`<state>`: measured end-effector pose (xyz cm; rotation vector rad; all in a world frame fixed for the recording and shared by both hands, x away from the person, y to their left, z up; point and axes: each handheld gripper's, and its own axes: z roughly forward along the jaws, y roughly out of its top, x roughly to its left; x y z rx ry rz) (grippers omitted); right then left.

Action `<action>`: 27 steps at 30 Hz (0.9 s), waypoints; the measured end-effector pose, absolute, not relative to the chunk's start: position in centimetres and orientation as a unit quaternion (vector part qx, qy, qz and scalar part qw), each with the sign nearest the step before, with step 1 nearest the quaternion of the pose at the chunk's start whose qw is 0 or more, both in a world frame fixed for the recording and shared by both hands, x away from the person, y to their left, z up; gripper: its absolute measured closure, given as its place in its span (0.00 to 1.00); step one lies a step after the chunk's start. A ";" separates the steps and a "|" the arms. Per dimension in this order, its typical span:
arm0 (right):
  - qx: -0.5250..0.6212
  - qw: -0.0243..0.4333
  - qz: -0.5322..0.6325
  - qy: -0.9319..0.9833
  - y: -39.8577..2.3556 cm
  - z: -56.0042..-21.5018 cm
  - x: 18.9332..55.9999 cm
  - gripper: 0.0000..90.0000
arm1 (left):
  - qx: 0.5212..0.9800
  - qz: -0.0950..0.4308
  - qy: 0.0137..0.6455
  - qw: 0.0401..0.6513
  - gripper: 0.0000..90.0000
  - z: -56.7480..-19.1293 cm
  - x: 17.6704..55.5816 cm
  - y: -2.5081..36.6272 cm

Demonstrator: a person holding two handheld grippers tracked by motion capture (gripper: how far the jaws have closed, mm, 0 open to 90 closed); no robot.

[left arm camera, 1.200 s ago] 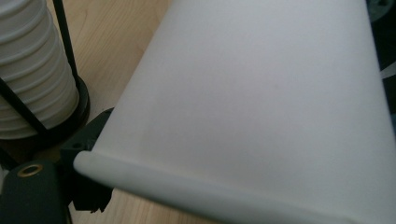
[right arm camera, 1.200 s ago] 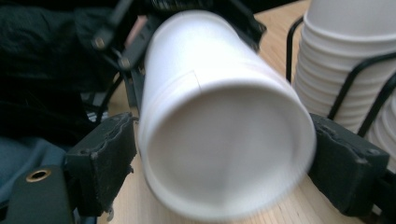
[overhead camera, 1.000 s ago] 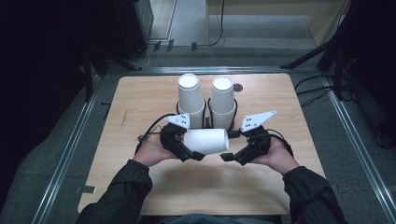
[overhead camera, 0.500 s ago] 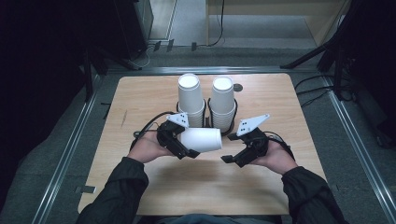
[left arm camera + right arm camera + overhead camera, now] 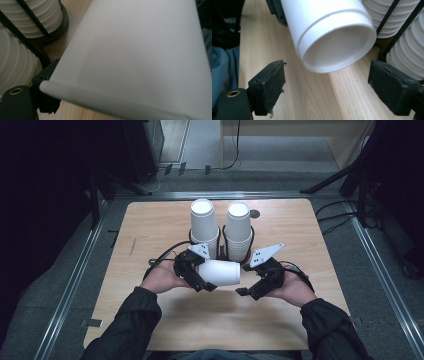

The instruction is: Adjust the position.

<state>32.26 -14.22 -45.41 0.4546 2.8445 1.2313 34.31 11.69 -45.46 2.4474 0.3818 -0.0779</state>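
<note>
White paper fills my near view: the smooth white paper cup [image 5: 220,272] lies on its side in my left gripper [image 5: 196,272], whose jaws pinch it at the rolled rim end, lifted just clear of the pale wooden table [image 5: 150,230]. Its long axis runs across the table from left to right, so the recessed base points toward my right gripper [image 5: 327,87]. That gripper hangs just beside the base with its black jaws spread wide, one on either side of the line the cup lies along, and nothing is between them; in the right gripper view the cup [image 5: 329,32] sits ahead and slightly above the gap. As I judge it, the coming move turns on this: the right gripper is the nearer free tool, and it would have to close in along the cup's axis to take the base end. Farther off, two tall stacks of ribbed white paper cups [image 5: 222,232] stand upright in black wire holders [image 5: 239,257], near the far side of the cup I hold.
</note>
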 end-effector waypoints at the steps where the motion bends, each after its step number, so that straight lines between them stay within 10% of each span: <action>1: 0.144 0.006 0.392 0.909 -14.2 -45.4 32.3 0.16 | 0.935 -0.028 0.143 0.324 0.10 -45.5 34.2 11.5; 27: 0.102 -0.004 0.358 0.928 -12.0 -46.5 31.8 0.17 | 0.956 -0.046 0.112 0.268 0.10 -46.8 32.9 7.9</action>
